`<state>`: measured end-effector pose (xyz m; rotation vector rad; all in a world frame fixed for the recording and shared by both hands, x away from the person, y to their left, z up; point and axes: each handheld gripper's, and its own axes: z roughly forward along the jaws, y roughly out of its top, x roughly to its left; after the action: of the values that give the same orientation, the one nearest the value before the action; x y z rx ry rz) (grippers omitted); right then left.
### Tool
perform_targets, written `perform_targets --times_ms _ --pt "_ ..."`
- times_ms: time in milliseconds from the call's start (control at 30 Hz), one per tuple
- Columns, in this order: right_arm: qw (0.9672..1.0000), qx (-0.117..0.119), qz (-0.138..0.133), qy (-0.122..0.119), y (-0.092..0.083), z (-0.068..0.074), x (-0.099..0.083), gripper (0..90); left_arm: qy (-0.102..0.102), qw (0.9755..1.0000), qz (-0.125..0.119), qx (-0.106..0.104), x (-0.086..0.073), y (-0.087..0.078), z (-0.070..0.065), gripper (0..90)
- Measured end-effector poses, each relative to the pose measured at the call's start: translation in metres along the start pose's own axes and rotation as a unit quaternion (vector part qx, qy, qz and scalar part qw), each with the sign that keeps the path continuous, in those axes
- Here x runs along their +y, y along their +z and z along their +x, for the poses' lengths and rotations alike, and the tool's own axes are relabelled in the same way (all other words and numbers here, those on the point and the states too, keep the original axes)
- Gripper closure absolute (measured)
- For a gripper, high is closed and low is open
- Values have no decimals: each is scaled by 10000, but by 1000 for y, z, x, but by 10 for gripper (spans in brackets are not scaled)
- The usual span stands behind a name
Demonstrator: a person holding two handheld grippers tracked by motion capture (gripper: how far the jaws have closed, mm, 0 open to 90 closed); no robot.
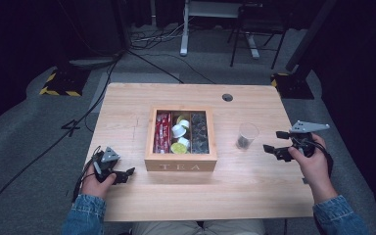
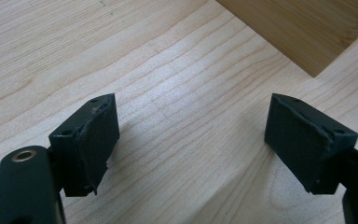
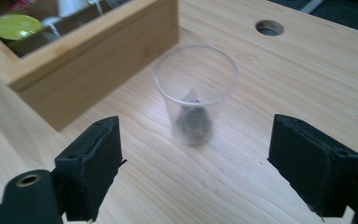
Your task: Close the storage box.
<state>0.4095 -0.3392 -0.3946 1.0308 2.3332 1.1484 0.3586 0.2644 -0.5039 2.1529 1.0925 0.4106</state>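
A wooden tea box [image 1: 180,163] marked TEA stands in the middle of the table, its compartments holding red packets, white and yellow-green capsules, and dark packets. A clear plastic cup [image 1: 246,135] with a dark tea bag in it stands upright to the right of the box; it also appears as the cup [image 3: 195,94] just ahead of my right gripper. My right gripper [image 1: 277,141] is open a little right of the cup, with nothing between its jaws. My left gripper [image 1: 126,174] rests open on the table near the box's front left corner [image 2: 307,32], holding nothing.
The light wooden table [image 1: 127,105] has a round cable hole [image 1: 227,97] at the back. Cables run over the grey floor at the left. A desk frame and a chair stand beyond the table. Bare wood lies in front of the box.
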Motion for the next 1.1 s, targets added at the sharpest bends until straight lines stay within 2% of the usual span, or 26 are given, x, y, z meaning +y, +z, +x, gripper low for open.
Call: perform_targets --times_ms 100,233,333,567,800,1100 --pt "9997 -231 -4 15 1 -8 -7 185 -4 10000 1 -3 0 0 0 181" --pt "9995 -238 207 61 5 -19 -18 185 -2 10000 14 -6 0 0 0 179" --pt "9988 -161 369 272 12 -29 -32 186 -30 10000 3 -27 1 1 0 173" --pt "9970 -147 557 511 26 -42 -61 186 -3 10000 6 -23 1 1 1 170" --pt "9960 -194 605 623 36 -45 -79 186 40 10000 5 -7 2 2 2 168" --pt "9967 -307 446 606 44 -41 -94 183 -18 10000 -7 -12 2 3 2 168"
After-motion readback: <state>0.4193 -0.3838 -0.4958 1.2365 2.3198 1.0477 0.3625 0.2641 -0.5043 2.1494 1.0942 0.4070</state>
